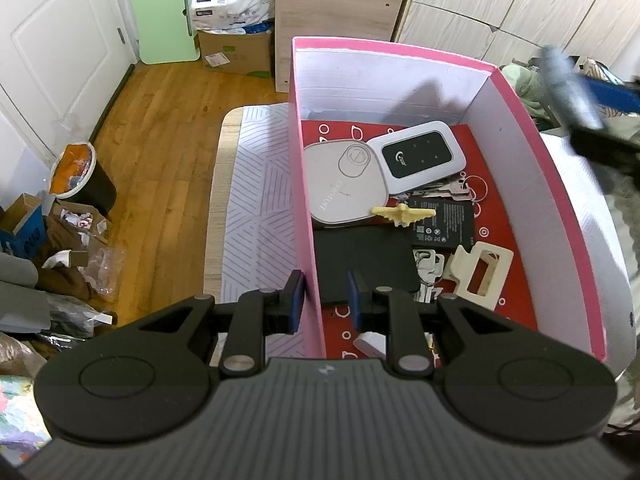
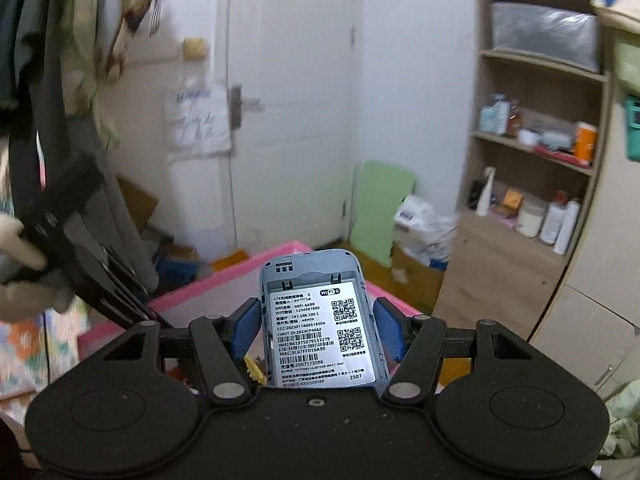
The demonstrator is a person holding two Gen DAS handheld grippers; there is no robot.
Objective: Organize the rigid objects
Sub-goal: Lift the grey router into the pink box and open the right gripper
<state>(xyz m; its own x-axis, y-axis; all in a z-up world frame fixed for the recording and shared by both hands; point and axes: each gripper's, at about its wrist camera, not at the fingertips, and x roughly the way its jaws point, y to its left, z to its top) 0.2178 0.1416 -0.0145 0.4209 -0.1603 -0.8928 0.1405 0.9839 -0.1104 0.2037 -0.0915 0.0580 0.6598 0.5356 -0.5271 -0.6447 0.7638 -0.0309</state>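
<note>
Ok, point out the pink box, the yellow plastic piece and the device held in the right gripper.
pink box [image 1: 306,184]: left wrist view, left wall.
yellow plastic piece [image 1: 403,214]: left wrist view, its middle.
grey device [image 2: 320,332]: right wrist view, white label on its open back.

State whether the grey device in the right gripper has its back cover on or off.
Off. The grey device between the right gripper pads shows its bare compartment with the printed label and QR codes.

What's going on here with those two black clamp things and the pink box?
A person is sorting small hard items, with a hand-held gripper in each hand. The left gripper is clamped on the side wall of the pink box, apparently steadying it. The right gripper holds a grey device shell with a printed label, raised above the box. Inside lie a white pocket router, a battery, keys and other bits.
</note>
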